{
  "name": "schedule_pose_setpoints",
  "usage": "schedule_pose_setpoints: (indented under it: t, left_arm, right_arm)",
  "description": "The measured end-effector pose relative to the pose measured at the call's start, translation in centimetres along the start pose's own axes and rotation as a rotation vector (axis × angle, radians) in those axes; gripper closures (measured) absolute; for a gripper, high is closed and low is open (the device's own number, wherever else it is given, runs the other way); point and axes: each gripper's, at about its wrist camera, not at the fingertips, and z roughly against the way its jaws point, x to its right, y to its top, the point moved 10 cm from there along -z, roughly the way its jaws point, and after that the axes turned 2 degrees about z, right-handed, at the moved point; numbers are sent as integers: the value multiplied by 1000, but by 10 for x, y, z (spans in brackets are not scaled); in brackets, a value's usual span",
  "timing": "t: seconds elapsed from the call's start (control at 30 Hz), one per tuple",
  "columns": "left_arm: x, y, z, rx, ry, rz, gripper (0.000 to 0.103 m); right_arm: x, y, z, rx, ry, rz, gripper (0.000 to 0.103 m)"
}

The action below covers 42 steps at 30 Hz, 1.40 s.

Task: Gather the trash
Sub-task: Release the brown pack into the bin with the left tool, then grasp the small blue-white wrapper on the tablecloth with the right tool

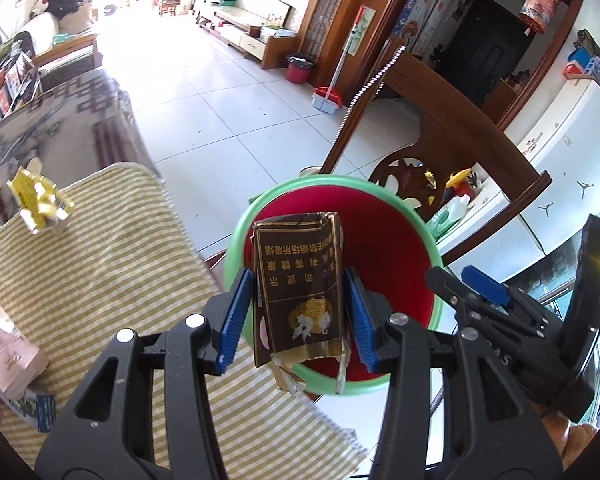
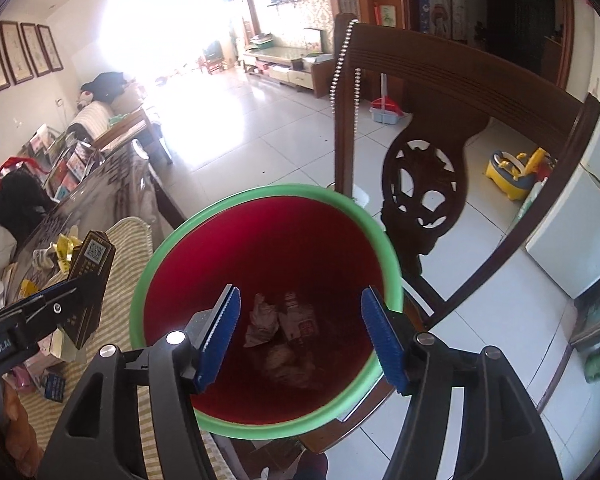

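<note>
Left hand-held gripper (image 1: 298, 316) clamped, tilted down; right hand-held gripper (image 2: 300, 336) agape.

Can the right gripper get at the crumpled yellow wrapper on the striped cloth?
Probably not directly: right gripper, jaws open and empty, hangs over the red bin; left gripper with its brown carton sits between it and the yellow wrapper.

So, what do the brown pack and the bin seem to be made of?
Brown pack: printed card, probably, with a glossy film wrap; its top is creased and clear film hangs torn at the bottom. Bin: looks like smooth moulded plastic, red inside with a green rim, evenly coloured and slightly shiny.
</note>
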Motion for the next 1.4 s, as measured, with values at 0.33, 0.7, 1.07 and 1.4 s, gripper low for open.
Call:
schedule_pose_setpoints:
  t: [0.33, 0.7, 1.07, 1.4]
  left_arm:
    - [3, 3, 0, -8, -27, -7, 34]
    - [-70, -4, 73, 103, 50, 107, 31]
    - [-193, -48, 146, 165, 124, 284, 31]
    - [-285, -94, 193, 154, 143, 350, 31]
  right_arm:
    - [1, -1, 3, 1, -7, -18, 39]
    - [-63, 4, -1, 5, 63, 50, 38]
    - [-183, -34, 2, -25, 108, 131, 37]
    - [-273, -89, 14, -61, 120, 174, 36]
